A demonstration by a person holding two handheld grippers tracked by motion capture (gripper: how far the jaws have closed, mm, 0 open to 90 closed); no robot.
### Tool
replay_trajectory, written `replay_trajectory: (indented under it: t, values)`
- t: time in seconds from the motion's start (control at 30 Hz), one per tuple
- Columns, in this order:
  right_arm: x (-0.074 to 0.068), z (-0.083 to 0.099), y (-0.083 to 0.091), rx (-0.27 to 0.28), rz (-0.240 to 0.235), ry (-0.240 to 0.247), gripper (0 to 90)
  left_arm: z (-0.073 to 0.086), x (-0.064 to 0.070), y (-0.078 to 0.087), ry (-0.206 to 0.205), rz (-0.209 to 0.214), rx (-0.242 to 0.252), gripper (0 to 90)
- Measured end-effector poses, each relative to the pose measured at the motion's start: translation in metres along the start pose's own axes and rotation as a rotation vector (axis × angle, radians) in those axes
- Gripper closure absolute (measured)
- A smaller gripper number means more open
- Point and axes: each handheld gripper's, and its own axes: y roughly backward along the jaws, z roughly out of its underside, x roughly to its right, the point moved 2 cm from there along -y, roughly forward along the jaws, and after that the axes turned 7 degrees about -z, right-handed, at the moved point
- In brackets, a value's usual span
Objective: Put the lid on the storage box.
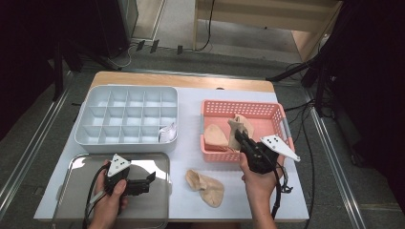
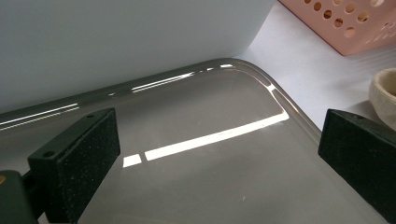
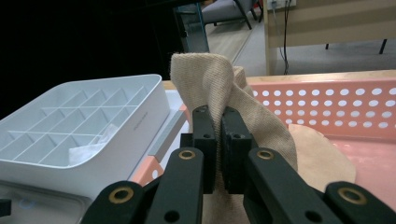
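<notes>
My right gripper [image 1: 241, 136] is shut on a beige sock [image 1: 237, 128], lifted over the front left part of the pink perforated basket [image 1: 274, 112]. In the right gripper view the jaws pinch that beige sock [image 3: 261, 121] at its middle, cloth standing above the right gripper [image 3: 219, 140]. Another beige piece [image 1: 216, 137] lies inside the basket. A third beige sock [image 1: 206, 186] lies on the white table in front of the basket. My left gripper [image 1: 151, 179] stands open over the steel tray [image 1: 76, 200], nothing between its jaws. In the left gripper view the left gripper [image 2: 219, 149] frames the bare steel tray [image 2: 196, 186].
A white compartment box [image 1: 126, 119] sits at the back left, with a white item [image 1: 168, 132] in its front right cell. The same box [image 3: 79, 135] shows left of the basket [image 3: 355, 107] in the right gripper view. The table's front edge is close.
</notes>
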Motion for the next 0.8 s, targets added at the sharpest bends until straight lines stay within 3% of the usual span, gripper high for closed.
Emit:
replay_trajectory:
  t: [0.63,0.8]
  values:
    - [-0.013,0.017,0.036,0.015,-0.029,0.003,87.5,-0.002,0.000,0.002,-0.001,-0.021,0.010,0.0]
    - [-0.013,0.026,0.046,0.012,-0.019,0.004,87.5,-0.004,0.000,0.004,-0.008,-0.006,0.035,0.0]
